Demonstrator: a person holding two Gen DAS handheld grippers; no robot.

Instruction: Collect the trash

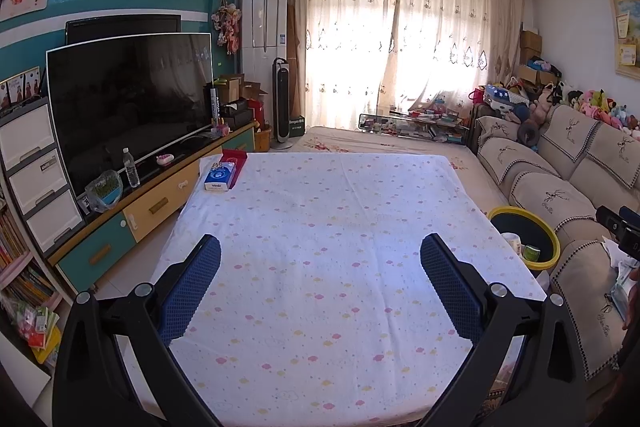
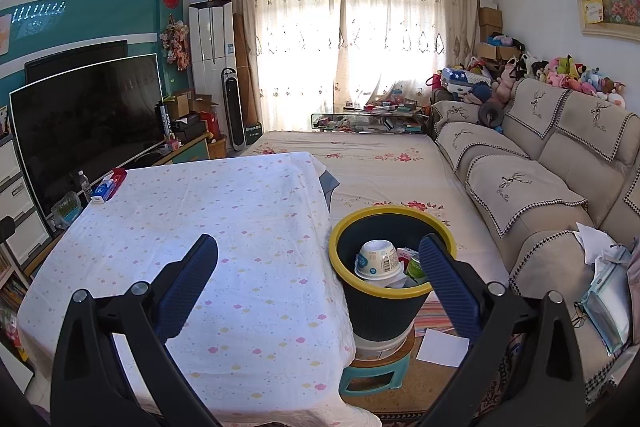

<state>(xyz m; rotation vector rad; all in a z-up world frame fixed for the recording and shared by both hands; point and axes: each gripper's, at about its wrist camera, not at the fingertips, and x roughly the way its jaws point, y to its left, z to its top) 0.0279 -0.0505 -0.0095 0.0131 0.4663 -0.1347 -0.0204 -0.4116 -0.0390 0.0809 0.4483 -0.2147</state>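
While the left gripper (image 1: 320, 279) hangs wide open over the table (image 1: 312, 219), it holds nothing. Far ahead on its left lies a blue tissue pack (image 1: 219, 177). The right gripper (image 2: 318, 277) is wide open and empty too. Just ahead, by its right finger, stands the trash bin (image 2: 384, 311) with a yellow rim. A white cup (image 2: 378, 261) lies upside down inside it.
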